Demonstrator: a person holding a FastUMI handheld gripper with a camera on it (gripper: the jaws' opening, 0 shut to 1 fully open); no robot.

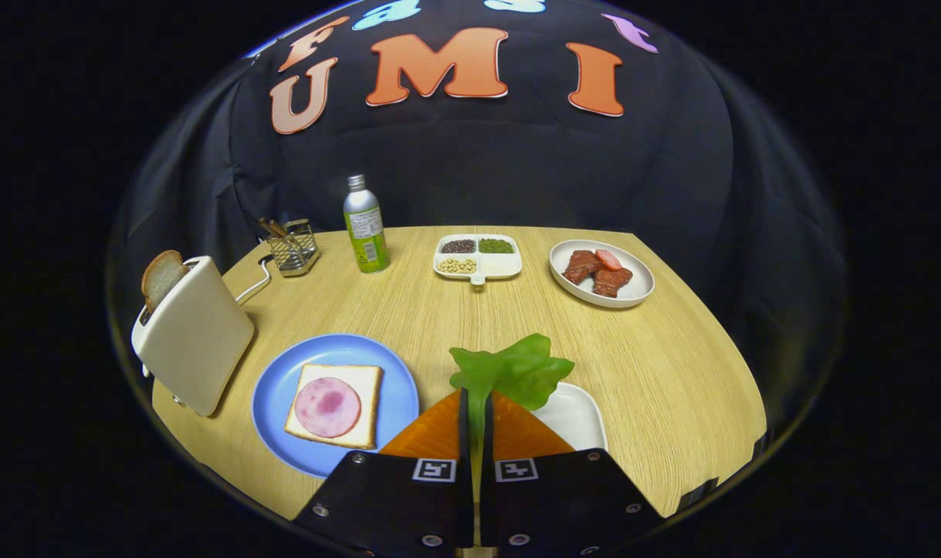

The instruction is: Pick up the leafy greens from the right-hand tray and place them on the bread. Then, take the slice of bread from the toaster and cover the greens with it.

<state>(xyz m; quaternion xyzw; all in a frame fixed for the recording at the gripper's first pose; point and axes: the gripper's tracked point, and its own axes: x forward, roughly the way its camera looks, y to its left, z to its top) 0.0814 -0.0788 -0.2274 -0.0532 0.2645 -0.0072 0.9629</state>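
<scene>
Lettuce leaf lifted clear of its tray, bound for the waiting bread.

From the left, at nine o'clock, the toaster (195, 337) stands with the second slice (160, 277) still poking up from its slot, kept for the covering step. At seven o'clock the blue plate (336, 401) carries the open bread (335, 405), a round of ham (327, 407) on top, ready to take the greens. At six o'clock the gripper (476, 407) is clamped narrow on the leafy greens (513, 372), both orange fingers (433, 430) pinching the stem so that the leaf fans out just ahead of the tips. The white tray (575, 415) lies beneath, at five o'clock.
</scene>
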